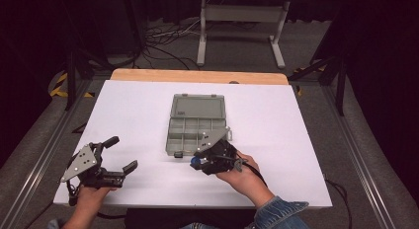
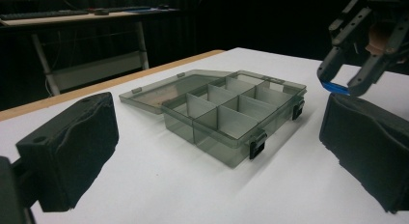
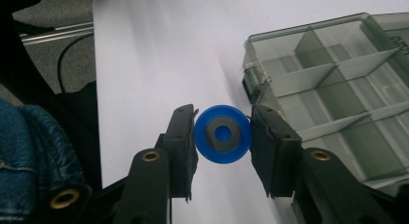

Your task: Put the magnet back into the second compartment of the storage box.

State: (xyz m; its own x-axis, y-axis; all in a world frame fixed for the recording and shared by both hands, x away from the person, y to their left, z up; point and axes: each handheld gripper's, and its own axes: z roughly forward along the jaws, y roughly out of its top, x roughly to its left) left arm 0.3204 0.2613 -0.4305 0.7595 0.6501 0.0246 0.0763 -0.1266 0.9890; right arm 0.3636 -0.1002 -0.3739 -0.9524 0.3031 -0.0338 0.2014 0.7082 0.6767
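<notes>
The white worktop (image 1: 148, 115) is lying under everything, with a strip of bare wood showing along its far edge. A grey see-through box (image 1: 196, 124) is sitting open near the middle of the worktop. Its lid is lying flat on the far side, and its long side is running from the person toward the far edge. Inside, thin walls are splitting it into small rooms, and two dark clips are hanging on its near wall. Some raised writing is showing on the lid in the right claw view, but it is too small to read. The left claw (image 1: 118, 155) is resting on the worktop, well apart from the box, with its jaws spread wide and nothing between them. The right claw (image 3: 223, 137) is hanging just beside the near corner of the box, and its jaws are pressing on both sides of a small blue round wheel (image 3: 223, 133). The wheel is showing a grey ring and a blue middle, and its flat face is pointing back at the right claw's camera.
</notes>
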